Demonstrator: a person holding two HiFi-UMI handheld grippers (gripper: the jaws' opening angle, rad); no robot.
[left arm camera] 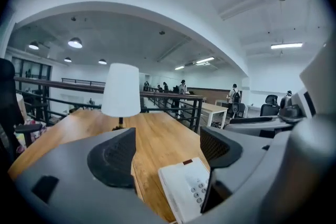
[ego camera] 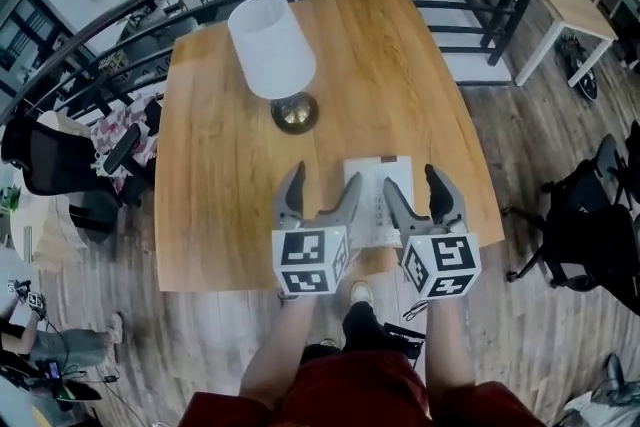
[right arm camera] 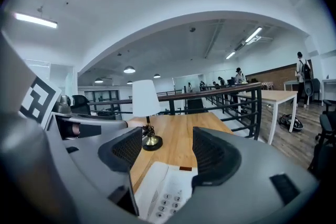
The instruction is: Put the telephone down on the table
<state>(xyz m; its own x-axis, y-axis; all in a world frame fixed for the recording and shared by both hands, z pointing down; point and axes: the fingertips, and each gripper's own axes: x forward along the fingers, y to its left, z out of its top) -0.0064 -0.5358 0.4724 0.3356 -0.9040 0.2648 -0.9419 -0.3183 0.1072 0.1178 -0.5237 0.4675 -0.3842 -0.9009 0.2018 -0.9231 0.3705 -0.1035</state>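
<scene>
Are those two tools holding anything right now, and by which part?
Nothing is held. The left tool and right tool are both open, above the telephone lying on the table.

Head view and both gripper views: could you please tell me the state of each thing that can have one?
telephone: lying flat on the table, keypad up, not gripped.
lamp: standing upright; whether it is lit cannot be told.
left tongs: open, nothing between them.
right tongs: open, over the telephone but not closed on it.
</scene>
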